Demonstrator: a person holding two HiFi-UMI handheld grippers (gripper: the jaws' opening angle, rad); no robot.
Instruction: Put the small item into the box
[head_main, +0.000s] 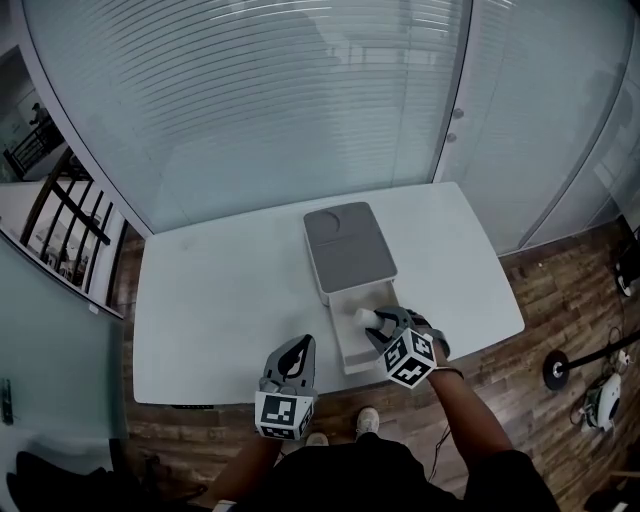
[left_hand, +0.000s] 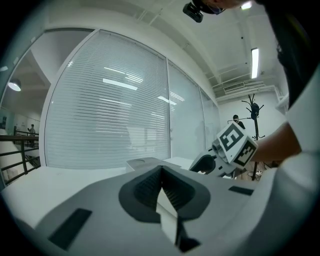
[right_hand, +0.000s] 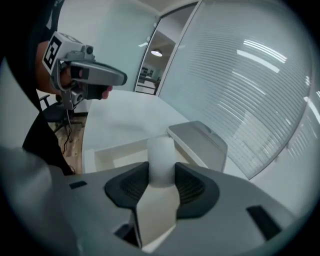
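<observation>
Your right gripper (right_hand: 161, 184) clamps a small white cylinder (right_hand: 161, 156) above the open drawer (head_main: 346, 338) of the box (head_main: 348, 245) on the desk (head_main: 220, 300). Released near the drawer's rim, it could roll away. Your left gripper (head_main: 297, 352) is closed, empty.

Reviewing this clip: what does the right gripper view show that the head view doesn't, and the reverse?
Right gripper view only: both jaws of the right gripper pressing the sides of the small white cylinder. Head view only: the brown wood-plank floor and the person's shoes. Both: the white box with a grey lid, its open drawer, and the left gripper.
</observation>
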